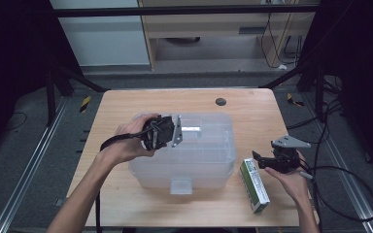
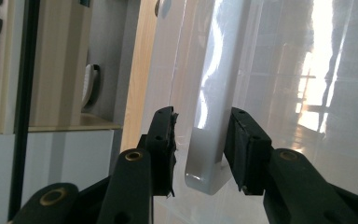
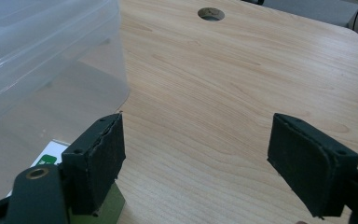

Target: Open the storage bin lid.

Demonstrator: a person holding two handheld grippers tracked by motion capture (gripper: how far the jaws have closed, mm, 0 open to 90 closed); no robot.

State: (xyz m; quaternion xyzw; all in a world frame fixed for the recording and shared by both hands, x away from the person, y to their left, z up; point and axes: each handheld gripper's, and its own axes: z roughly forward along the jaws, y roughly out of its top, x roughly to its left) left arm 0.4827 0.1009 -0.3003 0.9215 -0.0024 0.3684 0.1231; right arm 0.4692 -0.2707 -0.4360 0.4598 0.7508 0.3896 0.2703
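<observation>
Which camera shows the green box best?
The high view: the whole green box lies on the table beside the bin. The right gripper view catches only a corner of it behind a pad.

No readable text, label, brand or number anywhere. Green-and-white carton (image 1: 255, 185) on desk (image 1: 126, 104): side carries print, too small and blurred to read in high view; in right gripper view, carton corner (image 3: 46, 161) shows plain green patch on white, no letters legible. Clear plastic box (image 1: 213, 145): no marking seen.
</observation>
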